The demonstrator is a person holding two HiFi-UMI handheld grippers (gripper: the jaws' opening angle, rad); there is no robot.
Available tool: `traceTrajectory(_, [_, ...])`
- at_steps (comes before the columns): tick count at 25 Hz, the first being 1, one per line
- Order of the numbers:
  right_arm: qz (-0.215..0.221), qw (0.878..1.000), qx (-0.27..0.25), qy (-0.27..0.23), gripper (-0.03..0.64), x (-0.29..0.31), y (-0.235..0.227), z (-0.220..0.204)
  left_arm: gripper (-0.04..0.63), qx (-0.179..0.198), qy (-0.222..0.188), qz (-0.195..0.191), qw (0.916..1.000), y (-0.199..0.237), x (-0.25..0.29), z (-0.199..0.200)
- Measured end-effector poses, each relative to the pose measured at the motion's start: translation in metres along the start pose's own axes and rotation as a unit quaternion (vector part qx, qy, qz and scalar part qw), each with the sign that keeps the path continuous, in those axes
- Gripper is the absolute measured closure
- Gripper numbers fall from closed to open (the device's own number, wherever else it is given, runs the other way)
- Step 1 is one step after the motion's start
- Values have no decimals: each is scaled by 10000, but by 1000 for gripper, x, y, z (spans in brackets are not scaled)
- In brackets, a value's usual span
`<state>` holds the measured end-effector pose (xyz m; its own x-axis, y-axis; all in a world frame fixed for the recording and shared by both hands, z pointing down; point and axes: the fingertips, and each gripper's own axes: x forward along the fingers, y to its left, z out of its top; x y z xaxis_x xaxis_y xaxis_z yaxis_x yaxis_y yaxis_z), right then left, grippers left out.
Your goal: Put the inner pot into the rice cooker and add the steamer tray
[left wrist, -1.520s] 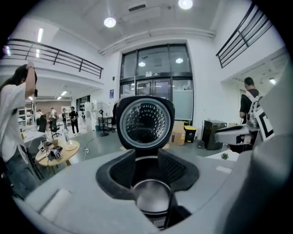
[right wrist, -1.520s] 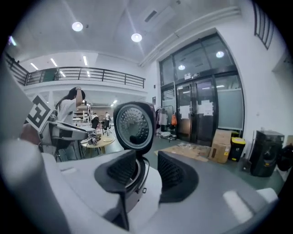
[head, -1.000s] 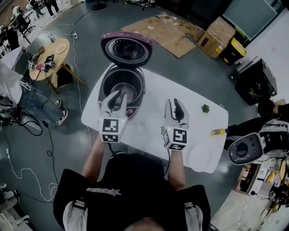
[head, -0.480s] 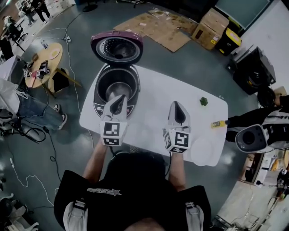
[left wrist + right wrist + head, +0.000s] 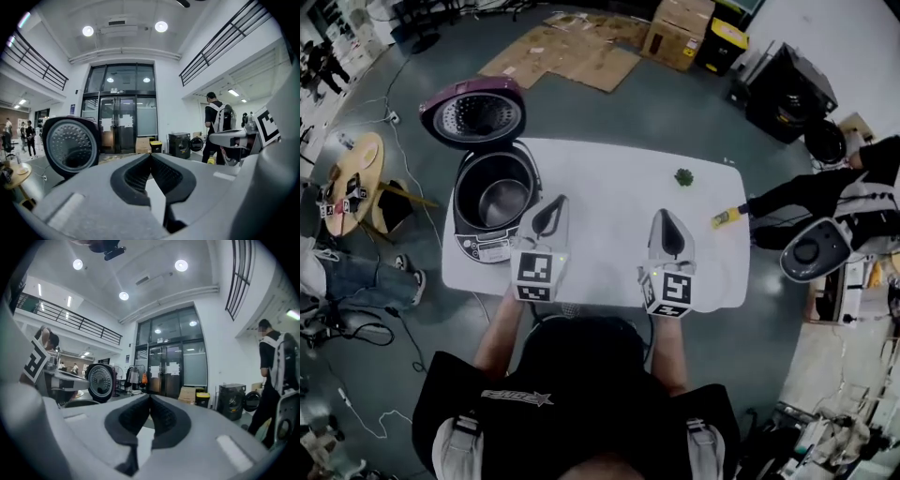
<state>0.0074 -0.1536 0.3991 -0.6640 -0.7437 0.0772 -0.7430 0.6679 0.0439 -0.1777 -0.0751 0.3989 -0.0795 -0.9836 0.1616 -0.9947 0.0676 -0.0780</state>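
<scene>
The rice cooker (image 5: 478, 246) stands at the white table's left end with its purple lid (image 5: 474, 111) tipped back open. A shiny metal inner pot (image 5: 499, 199) sits inside it. My left gripper (image 5: 557, 201) hovers over the table just right of the cooker, shut and empty. My right gripper (image 5: 665, 215) is over the table's middle, also shut and empty. In the left gripper view the left gripper (image 5: 150, 156) has its pads pressed together and the lid (image 5: 70, 145) stands at left. In the right gripper view the right gripper (image 5: 150, 397) is shut too, with the lid (image 5: 99, 380) far left. No steamer tray shows.
A small green thing (image 5: 683, 176) and a yellow thing (image 5: 724, 217) lie near the white table's (image 5: 600, 187) far right. A person in black (image 5: 825, 192) is beside a grey machine (image 5: 811, 248) on the right. A round wooden table (image 5: 352, 178) stands left; cardboard (image 5: 572, 52) lies beyond.
Both grippers' jaws have gone from open to shut with nothing in them. Both have moved right, off the cooker's front rim, and the head view has swung so the cooker sits further left.
</scene>
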Motion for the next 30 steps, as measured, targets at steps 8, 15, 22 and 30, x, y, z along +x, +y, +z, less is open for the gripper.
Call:
traceTrajectory(8, [-995,9948,-8,221,611,-73,-99,-8,586,-9,-39,-1111,9938,-119,44,18])
traceTrajectory(15, [-1716,9846,101,311,611,-136,-169,-19,586,53,-39,-1800,9836,-213,62,24])
traceTrajectory(22, [-2339,9712,234,393,611,-197,-222,-34,586,161,6,-2406,9705,-295,66,23])
traceTrajectory(30, [-2779,9580,396,578,612,-254,-261,-55,585,212,112,-2843,9584,-365,64,16])
